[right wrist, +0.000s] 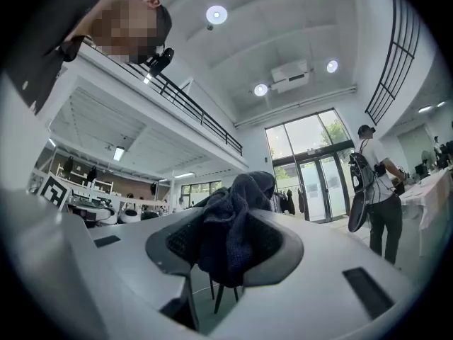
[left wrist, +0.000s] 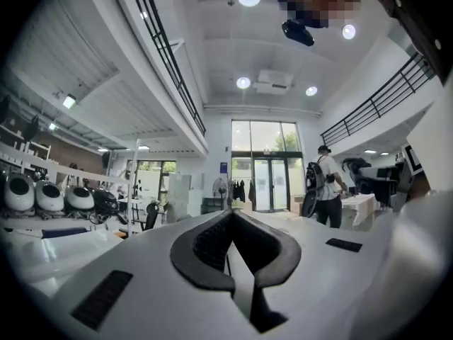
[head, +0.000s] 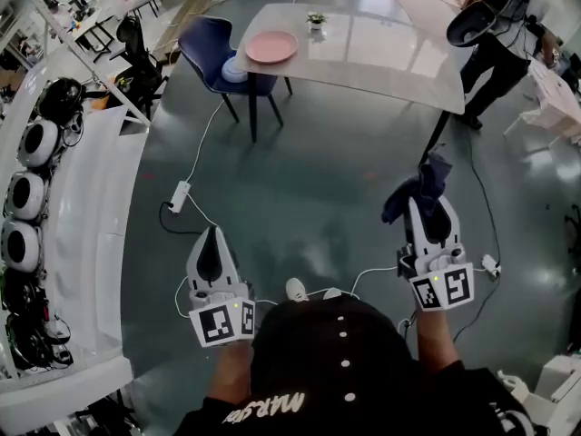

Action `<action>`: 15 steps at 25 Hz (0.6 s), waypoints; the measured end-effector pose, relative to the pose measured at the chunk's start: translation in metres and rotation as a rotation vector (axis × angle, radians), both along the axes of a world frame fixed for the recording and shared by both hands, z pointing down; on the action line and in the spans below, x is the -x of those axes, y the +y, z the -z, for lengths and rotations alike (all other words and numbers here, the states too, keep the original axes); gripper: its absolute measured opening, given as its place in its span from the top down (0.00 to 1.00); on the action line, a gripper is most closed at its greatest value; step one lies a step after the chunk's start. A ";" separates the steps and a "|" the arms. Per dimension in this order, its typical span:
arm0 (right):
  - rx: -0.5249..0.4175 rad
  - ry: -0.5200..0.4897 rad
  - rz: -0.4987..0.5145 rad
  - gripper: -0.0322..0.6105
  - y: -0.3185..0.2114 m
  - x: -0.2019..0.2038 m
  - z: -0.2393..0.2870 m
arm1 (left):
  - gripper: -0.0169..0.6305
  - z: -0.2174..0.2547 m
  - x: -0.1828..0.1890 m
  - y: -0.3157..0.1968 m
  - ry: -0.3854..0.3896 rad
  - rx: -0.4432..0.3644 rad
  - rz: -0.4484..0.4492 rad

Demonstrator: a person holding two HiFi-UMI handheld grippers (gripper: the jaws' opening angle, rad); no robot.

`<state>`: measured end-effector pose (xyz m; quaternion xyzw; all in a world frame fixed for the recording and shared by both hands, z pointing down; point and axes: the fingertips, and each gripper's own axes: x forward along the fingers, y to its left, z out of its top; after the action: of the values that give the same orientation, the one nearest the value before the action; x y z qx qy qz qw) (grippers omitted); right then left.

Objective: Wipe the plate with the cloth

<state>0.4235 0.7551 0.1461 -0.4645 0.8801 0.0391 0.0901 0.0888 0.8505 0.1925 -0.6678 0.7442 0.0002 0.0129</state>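
Fingers (right wrist: 280, 249) of R gripper (head: 432, 205) are clamped on dark blue cloth (right wrist: 228, 227). Cloth bunches between pads and sticks out past tips, w/ a fold hanging below. L gripper (head: 215, 234): fingers (left wrist: 204, 251) closed together, nothing between them. Both grippers are held out in front of operator, L at head view's left, R at its right, well apart, over grey-green floor (head: 327, 198).

Beyond L gripper, white power strip (head: 180, 195) lies on floor w/ white cable running up toward furniture. Further out stands pale table (head: 381, 57), w/ blue chair (head: 211, 48) at its near-left corner and pale round object (head: 234, 69) on seat. Pink plate (head: 271, 46) sits on table near its left end, well apart from cloth. Small potted plant (head: 316, 21) stands just beyond plate. At far right, person (head: 490, 62) in dark trousers stands by table's end.
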 end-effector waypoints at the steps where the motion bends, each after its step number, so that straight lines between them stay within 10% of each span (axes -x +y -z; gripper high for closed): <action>1: 0.004 0.003 -0.001 0.74 -0.001 0.001 -0.002 | 0.95 -0.001 0.001 0.000 -0.007 -0.003 0.000; 3: 0.008 0.006 -0.005 0.74 -0.001 0.001 -0.002 | 0.88 0.002 0.001 -0.001 -0.009 -0.021 -0.012; 6: 0.013 0.004 -0.016 0.74 -0.002 0.003 -0.002 | 0.51 0.002 0.007 -0.004 0.006 -0.025 -0.015; 15: 0.020 -0.004 -0.065 0.74 -0.006 0.028 -0.011 | 0.47 -0.008 0.035 -0.021 0.021 0.006 -0.068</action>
<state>0.3957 0.7494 0.1568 -0.4937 0.8648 0.0322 0.0857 0.0537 0.8293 0.2000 -0.6928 0.7211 0.0054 0.0029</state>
